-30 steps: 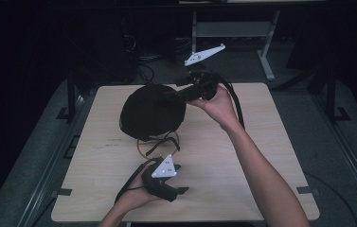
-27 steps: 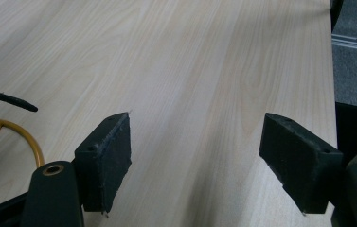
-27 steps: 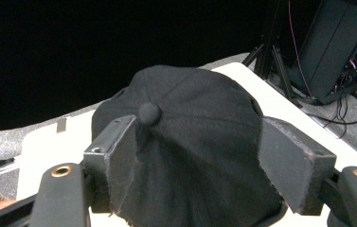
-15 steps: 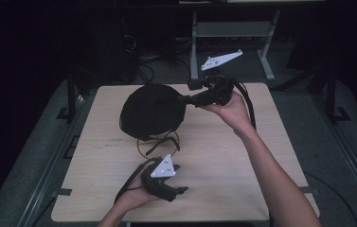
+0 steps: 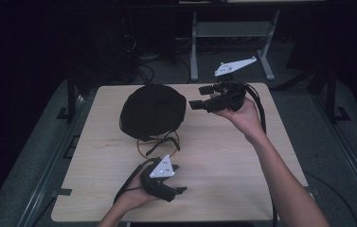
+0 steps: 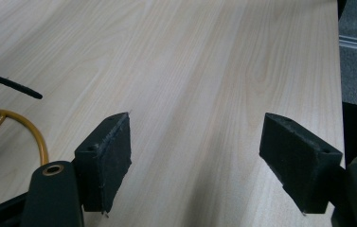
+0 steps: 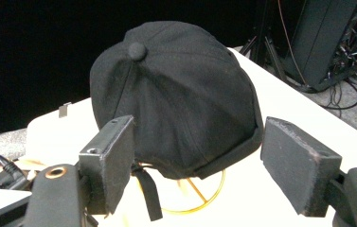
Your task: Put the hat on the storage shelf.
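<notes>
- We are in what looks like a lab or recording workshop, dim all around, with light falling mainly on one pale wooden table (image 5: 223, 156).
- The table stands on grey carpet (image 5: 327, 142) and has dark metal rails (image 5: 48, 189) along its sides.
- Behind it we see a grey metal stand (image 5: 233, 33) and loose cables (image 5: 152, 61) lying on the floor.
- From the right gripper view we see a dark equipment cabinet (image 7: 327, 38) with a tangle of wires (image 7: 356, 61) beside it.
- A person's hands hold camera-fitted tools with trailing cables, which suits a place for test recordings.
</notes>
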Demonstrator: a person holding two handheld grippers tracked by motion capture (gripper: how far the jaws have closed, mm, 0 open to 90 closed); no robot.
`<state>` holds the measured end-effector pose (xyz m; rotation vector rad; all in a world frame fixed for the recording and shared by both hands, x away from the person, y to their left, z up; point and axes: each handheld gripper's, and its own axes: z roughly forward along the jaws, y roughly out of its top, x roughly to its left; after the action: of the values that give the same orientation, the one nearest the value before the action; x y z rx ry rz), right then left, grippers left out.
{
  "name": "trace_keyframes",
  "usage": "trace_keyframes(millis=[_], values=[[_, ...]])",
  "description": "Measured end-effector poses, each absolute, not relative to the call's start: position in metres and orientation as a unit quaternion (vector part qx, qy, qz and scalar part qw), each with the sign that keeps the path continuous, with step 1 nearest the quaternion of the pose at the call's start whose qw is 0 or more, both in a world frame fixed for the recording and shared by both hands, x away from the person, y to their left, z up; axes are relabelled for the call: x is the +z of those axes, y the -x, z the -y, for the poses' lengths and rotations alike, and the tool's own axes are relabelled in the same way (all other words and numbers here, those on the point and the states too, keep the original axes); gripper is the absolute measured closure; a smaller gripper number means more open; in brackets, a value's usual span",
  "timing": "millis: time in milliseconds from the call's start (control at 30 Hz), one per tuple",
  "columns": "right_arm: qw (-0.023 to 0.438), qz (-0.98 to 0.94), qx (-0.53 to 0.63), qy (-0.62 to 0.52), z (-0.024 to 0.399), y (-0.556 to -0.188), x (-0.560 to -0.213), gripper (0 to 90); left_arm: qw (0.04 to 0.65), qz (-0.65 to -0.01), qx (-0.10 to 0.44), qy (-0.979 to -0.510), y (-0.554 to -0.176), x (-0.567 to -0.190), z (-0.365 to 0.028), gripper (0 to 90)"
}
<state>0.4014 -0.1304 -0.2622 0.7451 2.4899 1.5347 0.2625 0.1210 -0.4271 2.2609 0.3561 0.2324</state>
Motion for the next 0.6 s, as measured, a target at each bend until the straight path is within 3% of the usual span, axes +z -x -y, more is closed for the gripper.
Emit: trace_keyframes(millis=[600], values=[[0.055, -0.814, 0.510, -0.272, 0.171, -0.389, -0.290, 24.4, 0.402, -0.144, 0.087, -0.900, -0.262, -0.430, -0.120, 25.4]])
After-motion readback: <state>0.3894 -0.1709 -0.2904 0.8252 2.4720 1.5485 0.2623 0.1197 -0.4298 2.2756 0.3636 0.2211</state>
